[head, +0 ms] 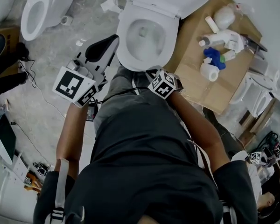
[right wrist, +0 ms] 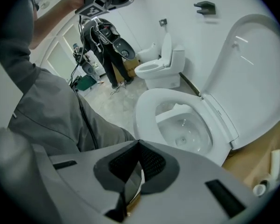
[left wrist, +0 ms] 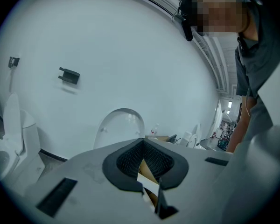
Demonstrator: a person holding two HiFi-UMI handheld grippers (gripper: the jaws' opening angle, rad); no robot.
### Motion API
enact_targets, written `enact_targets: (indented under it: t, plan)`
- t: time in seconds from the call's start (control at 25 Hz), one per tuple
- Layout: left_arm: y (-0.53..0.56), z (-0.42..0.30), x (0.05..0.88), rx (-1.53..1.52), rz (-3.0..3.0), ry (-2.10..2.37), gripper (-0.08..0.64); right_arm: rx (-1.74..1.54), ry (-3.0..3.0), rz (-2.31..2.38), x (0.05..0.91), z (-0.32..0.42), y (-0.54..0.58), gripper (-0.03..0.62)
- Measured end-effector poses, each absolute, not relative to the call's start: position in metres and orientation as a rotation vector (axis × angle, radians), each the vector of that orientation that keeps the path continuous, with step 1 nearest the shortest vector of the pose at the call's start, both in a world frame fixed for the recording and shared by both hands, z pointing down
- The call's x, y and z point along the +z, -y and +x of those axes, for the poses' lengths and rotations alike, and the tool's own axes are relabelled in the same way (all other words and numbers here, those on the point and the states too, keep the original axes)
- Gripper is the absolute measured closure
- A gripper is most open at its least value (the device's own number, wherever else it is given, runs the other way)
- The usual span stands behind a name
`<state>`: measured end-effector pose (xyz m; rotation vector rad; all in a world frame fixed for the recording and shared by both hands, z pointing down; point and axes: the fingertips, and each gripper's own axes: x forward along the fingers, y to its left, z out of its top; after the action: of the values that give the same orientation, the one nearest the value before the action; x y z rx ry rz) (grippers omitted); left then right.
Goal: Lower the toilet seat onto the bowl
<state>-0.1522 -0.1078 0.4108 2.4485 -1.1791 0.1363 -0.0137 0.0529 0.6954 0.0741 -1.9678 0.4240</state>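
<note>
**A:** What is taking up most of the room?

**B:** A pale grey concrete floor [head: 84,17] is running under everything, and a plain white wall [left wrist: 130,55] is rising behind the fixtures. The person in the dark grey shirt [head: 144,139] is standing right in front of the white ceramic toilet bowl [right wrist: 196,125].

**A:** And the seat?

**B:** The white oval plastic toilet seat [head: 122,41] is lying flat on the bowl's rim. Behind it, the broad white lid [right wrist: 256,69] is standing upright against the wall.

**A:** What is sitting around the toilet?

**B:** A second white toilet [head: 35,13] is standing well apart at the far left of the head view. A flat brown cardboard sheet [head: 196,83] is lying just beside the bowl on the other side.

**A:** What are the tools doing?

**B:** The grey two-jaw left gripper [left wrist: 142,141] is hanging to the left of the bowl and aiming towards the wall. Its black pads are pressing together with nothing between them. The matching right gripper [right wrist: 139,143] is tilting down near the seat's front edge, apart from it. It is clenched too, and gripping nothing.

**A:** Any small things?

**B:** A white paper roll [head: 208,72] and a crumpled blue cloth [head: 213,57] are resting on the cardboard, touching each other. A small black bracket [left wrist: 69,75] is sticking out of the wall.
</note>
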Motion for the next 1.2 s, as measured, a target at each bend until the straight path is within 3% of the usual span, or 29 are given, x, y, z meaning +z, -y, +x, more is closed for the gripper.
enact_targets:
  t: [1.2]
  plan:
    - [0.092, -0.173, 0.472, 0.275, 2.338, 1.101, 0.557, 0.422, 1.692, -0.247, 0.825, -0.009, -0.126, 0.584]
